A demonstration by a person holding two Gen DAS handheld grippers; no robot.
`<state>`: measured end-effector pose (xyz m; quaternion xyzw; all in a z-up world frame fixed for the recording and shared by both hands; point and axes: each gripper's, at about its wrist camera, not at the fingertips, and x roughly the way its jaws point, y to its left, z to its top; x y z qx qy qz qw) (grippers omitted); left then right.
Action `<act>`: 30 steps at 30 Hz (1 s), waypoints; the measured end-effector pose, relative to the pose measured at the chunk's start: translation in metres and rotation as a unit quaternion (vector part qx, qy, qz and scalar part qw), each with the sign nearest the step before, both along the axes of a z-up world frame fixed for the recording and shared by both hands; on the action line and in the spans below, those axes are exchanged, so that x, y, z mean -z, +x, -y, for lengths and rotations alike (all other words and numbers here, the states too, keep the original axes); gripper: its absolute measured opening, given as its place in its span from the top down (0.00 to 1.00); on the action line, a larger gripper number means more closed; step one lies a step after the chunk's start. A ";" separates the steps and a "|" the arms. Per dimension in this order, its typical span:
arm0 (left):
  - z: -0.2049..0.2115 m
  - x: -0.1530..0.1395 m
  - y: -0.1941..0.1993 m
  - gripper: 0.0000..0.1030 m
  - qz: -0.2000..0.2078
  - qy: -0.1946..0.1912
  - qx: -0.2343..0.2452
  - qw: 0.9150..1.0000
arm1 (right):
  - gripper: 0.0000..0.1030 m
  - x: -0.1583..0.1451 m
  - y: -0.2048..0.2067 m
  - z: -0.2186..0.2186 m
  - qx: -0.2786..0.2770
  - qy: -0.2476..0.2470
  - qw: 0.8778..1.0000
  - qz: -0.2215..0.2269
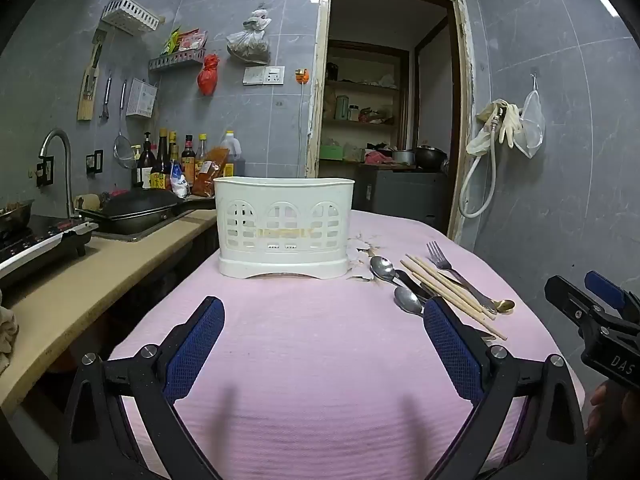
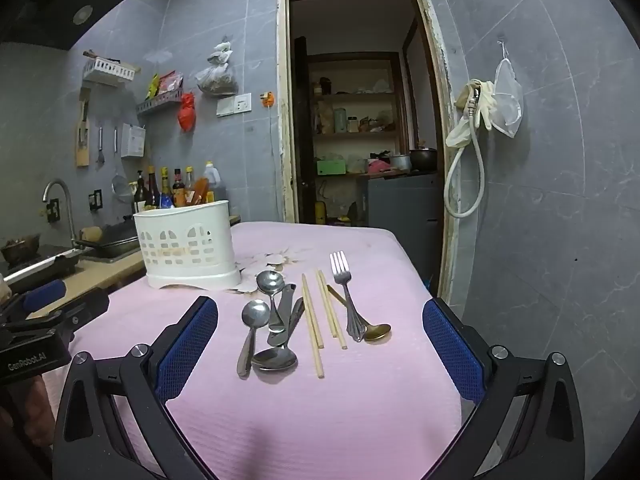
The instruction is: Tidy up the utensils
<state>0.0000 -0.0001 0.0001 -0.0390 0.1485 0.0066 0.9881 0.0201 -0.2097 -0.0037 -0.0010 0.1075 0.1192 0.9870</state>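
Left gripper (image 1: pixel 323 312) spread, right gripper (image 2: pixel 320 312) spread, utensils (image 2: pixel 304 320) mid-cloth, holder (image 2: pixel 188 248) near left edge

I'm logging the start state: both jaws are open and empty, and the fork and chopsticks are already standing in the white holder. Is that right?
Not quite. The fork and chopsticks are not in the white holder; they lie flat on the pink cloth beside it, among the spoons. The right wrist view shows this. The rest holds: the left gripper and the right gripper are both open and empty.
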 end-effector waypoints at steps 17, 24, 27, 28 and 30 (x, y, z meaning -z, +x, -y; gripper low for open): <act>0.001 -0.002 -0.002 0.05 0.002 0.001 -0.001 1.000 | 0.00 0.001 0.000 -0.002 -0.001 -0.001 1.000 0.000; 0.000 -0.002 -0.003 0.05 0.001 0.000 -0.001 1.000 | 0.00 0.001 0.000 -0.002 -0.001 -0.001 1.000 -0.001; 0.001 -0.002 -0.003 0.05 0.002 0.002 0.000 1.000 | 0.00 0.001 0.000 -0.002 0.000 -0.001 1.000 -0.001; 0.000 0.000 -0.001 0.05 0.001 0.004 0.001 1.000 | 0.00 0.001 0.000 -0.002 0.000 -0.001 1.000 -0.001; 0.000 0.000 -0.001 0.05 0.000 0.005 0.001 1.000 | 0.00 0.001 0.000 -0.002 -0.001 -0.001 1.000 -0.001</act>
